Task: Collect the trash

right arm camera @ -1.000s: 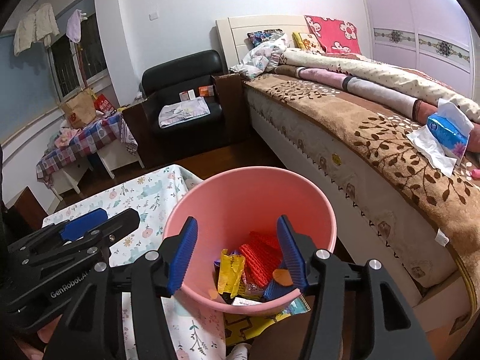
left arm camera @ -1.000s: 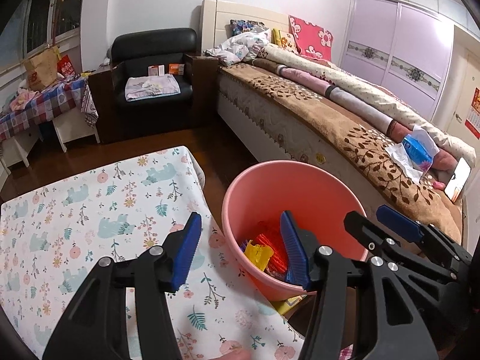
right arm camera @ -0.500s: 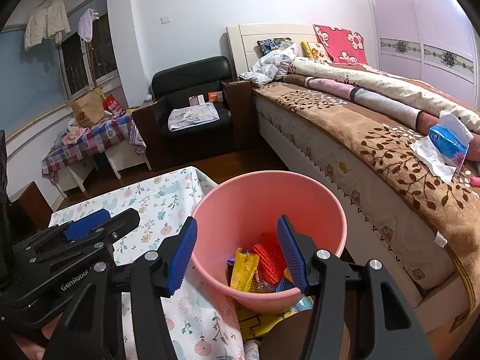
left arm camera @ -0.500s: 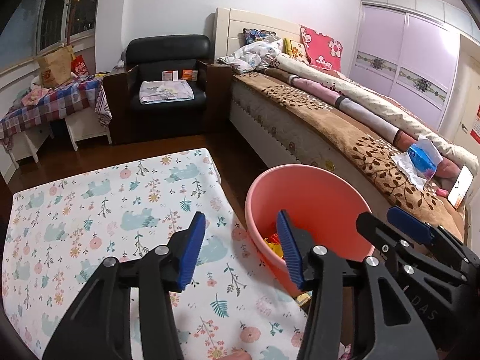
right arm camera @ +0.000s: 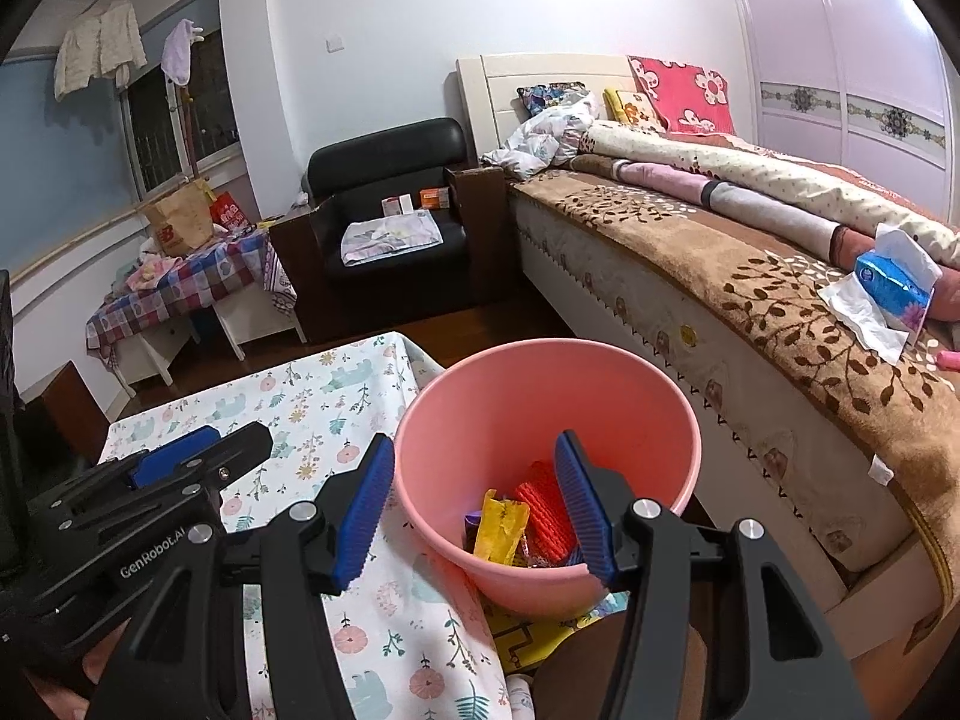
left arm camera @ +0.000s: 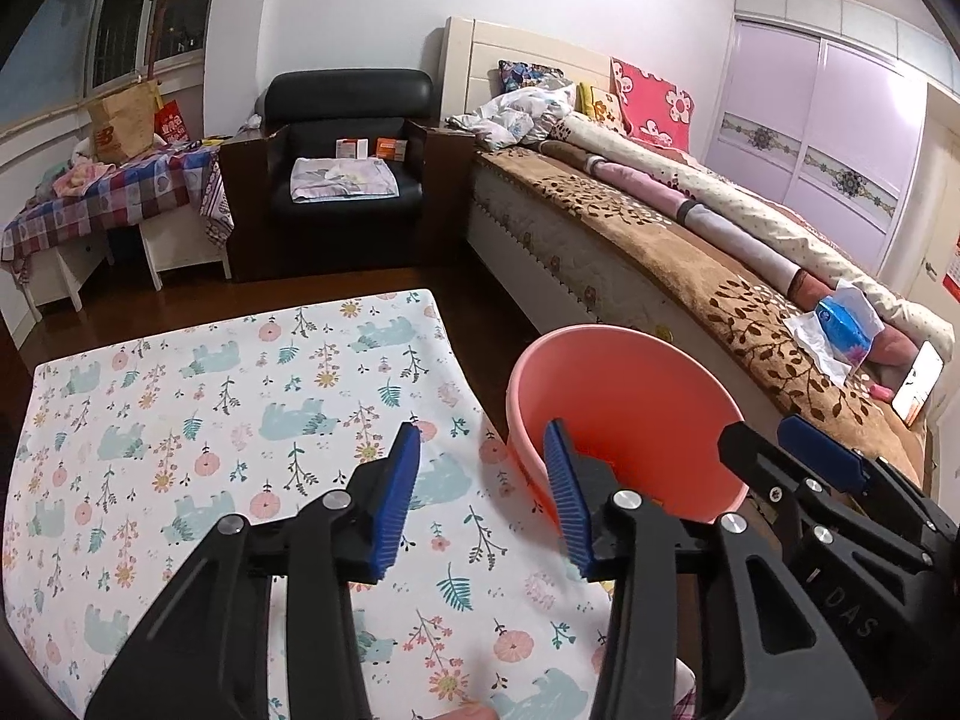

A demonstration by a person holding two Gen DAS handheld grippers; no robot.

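While both grippers' fingers (right arm camera: 366,510) gape empty, "GenRobot.AI" on left gripper (right arm camera: 198,456), pink bin (right arm camera: 600,396) beside.

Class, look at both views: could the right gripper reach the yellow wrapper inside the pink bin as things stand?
Probably yes. The right gripper has its jaws open and empty above the pink bin, whose top is uncovered. The yellow wrapper lies exposed beside the red trash, with nothing across the way down.

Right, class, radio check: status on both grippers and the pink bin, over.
Left gripper open, empty. Right gripper open, empty. Pink bin upright beside floral table, wrappers inside. Nothing blocking.
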